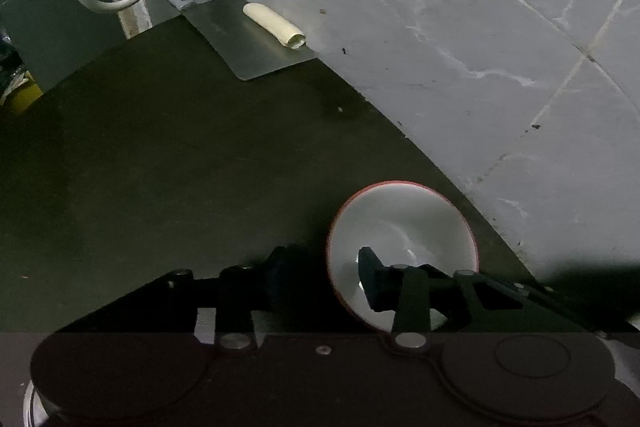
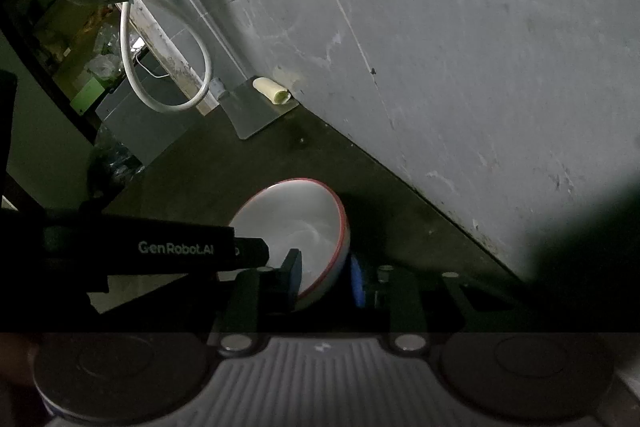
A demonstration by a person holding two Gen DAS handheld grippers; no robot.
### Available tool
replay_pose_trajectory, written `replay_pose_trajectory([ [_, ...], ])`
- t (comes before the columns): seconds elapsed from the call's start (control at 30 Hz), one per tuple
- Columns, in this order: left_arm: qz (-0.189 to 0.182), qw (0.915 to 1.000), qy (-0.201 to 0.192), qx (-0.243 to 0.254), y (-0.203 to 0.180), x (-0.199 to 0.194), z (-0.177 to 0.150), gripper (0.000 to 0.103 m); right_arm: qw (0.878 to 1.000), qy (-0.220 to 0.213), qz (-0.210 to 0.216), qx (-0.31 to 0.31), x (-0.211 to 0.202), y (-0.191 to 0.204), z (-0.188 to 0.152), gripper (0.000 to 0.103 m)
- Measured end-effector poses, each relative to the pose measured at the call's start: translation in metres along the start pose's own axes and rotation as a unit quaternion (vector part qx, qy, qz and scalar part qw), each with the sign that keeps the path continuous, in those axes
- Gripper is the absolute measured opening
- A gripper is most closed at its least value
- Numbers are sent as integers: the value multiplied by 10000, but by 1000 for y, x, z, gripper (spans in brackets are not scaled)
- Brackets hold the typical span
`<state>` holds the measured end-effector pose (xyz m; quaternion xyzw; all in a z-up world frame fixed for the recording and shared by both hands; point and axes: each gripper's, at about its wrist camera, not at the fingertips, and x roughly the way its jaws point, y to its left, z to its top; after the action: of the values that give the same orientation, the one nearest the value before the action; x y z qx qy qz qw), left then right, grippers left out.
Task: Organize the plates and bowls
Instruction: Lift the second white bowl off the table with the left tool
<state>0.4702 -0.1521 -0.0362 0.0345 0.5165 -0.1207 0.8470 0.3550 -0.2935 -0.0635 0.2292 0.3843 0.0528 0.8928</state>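
Left gripper (image 1: 324, 275) straddles the near rim of one white red-rimmed bowl (image 1: 400, 223), one finger inside, one outside; whether it pinches, I can't tell. Beyond the bowl on the dark counter (image 1: 160, 147) lie one cleaver (image 1: 248, 39) and one pale roll (image 1: 274, 25).

Right gripper (image 2: 326, 277) clamps the bowl's (image 2: 296, 223) rim; the left gripper's arm (image 2: 136, 247) reaches in beside it

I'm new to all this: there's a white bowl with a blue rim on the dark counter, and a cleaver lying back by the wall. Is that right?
Not quite: the bowl's rim is red, not blue, as both wrist views show. The rest holds: it is white, it sits on the dark counter, and a cleaver lies back by the wall.
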Motion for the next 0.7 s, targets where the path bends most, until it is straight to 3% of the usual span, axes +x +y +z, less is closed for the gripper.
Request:
replay_pose_trajectory([
  [0.2, -182, 9998, 14, -33, -2, 1, -1, 20, 10000, 15, 20, -27, 1, 0, -1, 27],
  [0.7, -231, 9995, -10, -193, 1, -2, -2, 15, 10000, 15, 26, -91, 1, 1, -3, 26],
])
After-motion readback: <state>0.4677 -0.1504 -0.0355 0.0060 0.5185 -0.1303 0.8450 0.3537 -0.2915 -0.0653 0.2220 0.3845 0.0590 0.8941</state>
